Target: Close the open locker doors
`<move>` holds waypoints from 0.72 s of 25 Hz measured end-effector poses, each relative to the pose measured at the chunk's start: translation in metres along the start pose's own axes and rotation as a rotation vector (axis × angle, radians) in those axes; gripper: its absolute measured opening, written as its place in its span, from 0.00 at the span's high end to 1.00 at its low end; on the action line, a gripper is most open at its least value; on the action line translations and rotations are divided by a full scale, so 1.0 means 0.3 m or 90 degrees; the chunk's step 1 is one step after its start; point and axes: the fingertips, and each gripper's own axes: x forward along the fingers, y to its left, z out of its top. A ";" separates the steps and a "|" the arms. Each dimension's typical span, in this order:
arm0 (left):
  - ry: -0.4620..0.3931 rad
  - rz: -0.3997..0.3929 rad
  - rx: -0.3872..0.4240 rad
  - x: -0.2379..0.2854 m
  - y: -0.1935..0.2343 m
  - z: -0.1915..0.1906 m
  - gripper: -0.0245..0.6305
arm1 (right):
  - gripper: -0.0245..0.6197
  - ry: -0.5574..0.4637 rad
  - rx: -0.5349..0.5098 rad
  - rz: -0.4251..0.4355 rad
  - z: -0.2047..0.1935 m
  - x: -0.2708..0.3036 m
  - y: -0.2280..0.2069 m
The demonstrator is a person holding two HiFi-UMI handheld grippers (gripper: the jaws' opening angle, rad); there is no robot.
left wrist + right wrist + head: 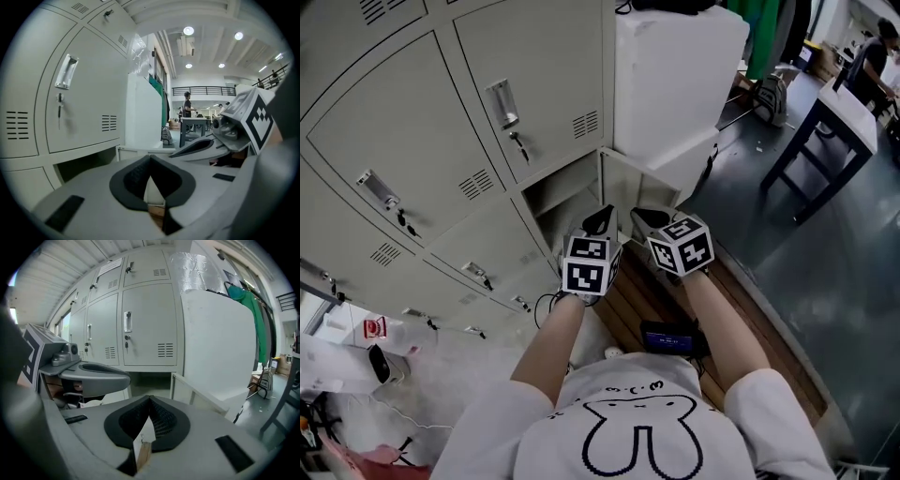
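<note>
My left claw [602, 221] and right claw [645, 218] are both pinched shut on nothing, tips meeting, held side by side low in front of the lockers [412, 141]. Just ahead of them one bottom locker stands open, its door [636, 178] swung out towards the tall white box [675, 75].

The lockers [403, 141] are pale grey-beige, next to a plain white cabinet [675, 75]. The left claw [600, 221] and right claw [649, 218] are grey with black pads and black-and-white square markers. The white shirt [642, 422] bears a black rabbit outline.
</note>
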 end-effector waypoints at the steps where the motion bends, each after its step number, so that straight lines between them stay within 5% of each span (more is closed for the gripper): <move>1: 0.003 -0.008 0.001 0.017 -0.020 -0.003 0.94 | 0.96 0.008 -0.004 -0.012 -0.015 -0.011 -0.030; 18: 0.041 -0.039 -0.008 0.189 -0.105 -0.036 0.94 | 0.77 0.076 -0.008 -0.104 -0.102 -0.045 -0.429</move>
